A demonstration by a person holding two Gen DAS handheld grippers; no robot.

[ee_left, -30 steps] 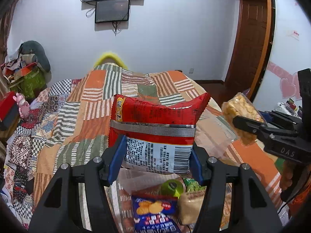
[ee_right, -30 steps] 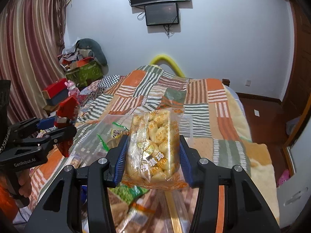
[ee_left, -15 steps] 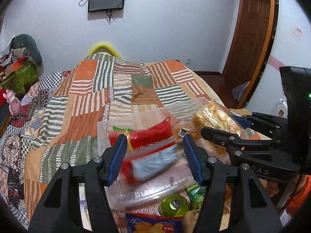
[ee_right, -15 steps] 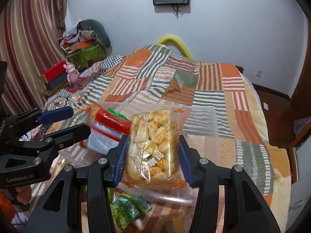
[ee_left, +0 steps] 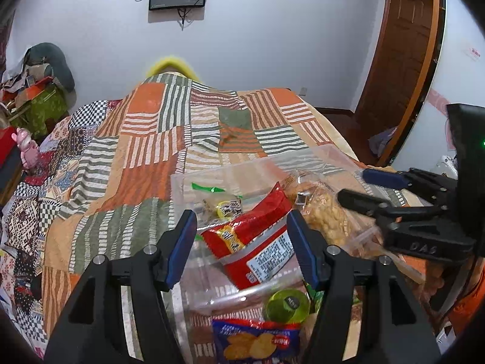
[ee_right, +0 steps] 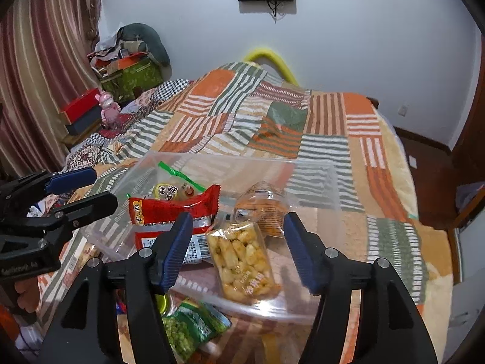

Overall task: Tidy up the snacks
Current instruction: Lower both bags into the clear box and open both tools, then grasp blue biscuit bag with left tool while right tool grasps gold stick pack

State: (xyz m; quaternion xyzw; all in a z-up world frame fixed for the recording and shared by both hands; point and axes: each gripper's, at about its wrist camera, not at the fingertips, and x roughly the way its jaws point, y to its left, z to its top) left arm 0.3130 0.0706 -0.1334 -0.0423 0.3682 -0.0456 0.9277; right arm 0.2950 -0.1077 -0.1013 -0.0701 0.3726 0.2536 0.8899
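Two grippers: left gripper (ee_left: 239, 239) and right gripper (ee_right: 238, 247) just spread, clear of packets.
Red packet (ee_right: 169, 215): in clear bin (ee_right: 312, 182), left side.
Puff packet (ee_right: 242, 261): near front wall; light, crushable, slippery; pinch by sealed edge.

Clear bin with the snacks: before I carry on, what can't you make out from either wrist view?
- Bin's near wall: both views, hidden behind the grippers' own fingers.
- Small snacks under the red bag: right wrist view, mostly covered by it.
- Blue cracker pack: left wrist view, cut off by the bottom edge.
- Green pea bag: right wrist view, partly behind the right gripper.
- Package lettering: too small to read.
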